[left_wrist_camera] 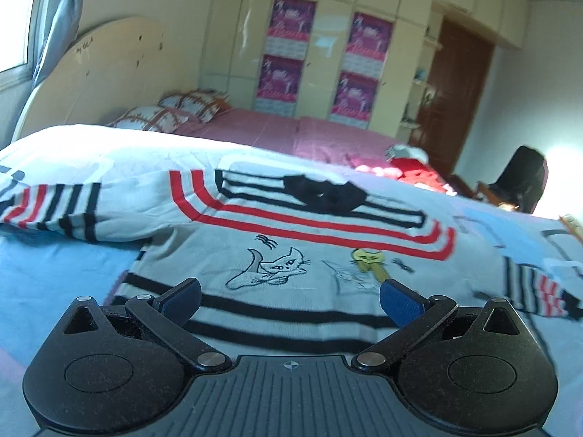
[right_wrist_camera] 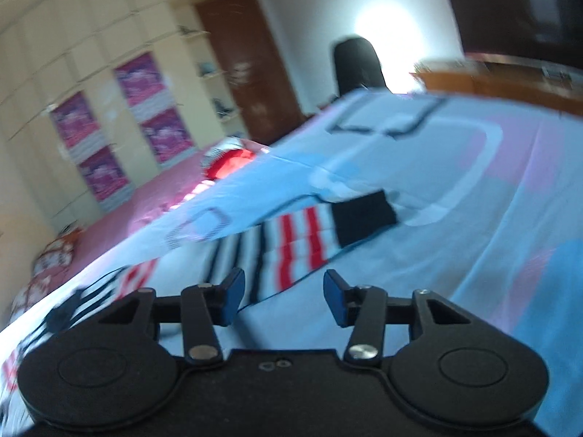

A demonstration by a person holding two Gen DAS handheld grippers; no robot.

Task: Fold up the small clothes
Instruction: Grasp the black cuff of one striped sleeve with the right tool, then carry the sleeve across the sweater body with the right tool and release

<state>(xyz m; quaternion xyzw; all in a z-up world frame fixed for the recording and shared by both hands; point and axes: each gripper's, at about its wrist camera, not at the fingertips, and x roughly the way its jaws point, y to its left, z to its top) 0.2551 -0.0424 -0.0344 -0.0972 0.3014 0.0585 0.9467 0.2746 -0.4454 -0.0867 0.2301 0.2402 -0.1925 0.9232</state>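
A small white knit sweater with red and black stripes, a black collar and embroidered cats lies flat, front up, on the light blue bedsheet. Its two striped sleeves are spread out to the sides. My left gripper is open and empty, low over the sweater's hem. In the right wrist view, my right gripper is open and empty just short of the sweater's striped sleeve, which ends in a black cuff. The right wrist view is blurred.
A second bed with a pink cover and patterned pillows lies beyond. Red and white clothes are piled at the sheet's far right. A black chair, a brown door and cream wardrobes stand behind.
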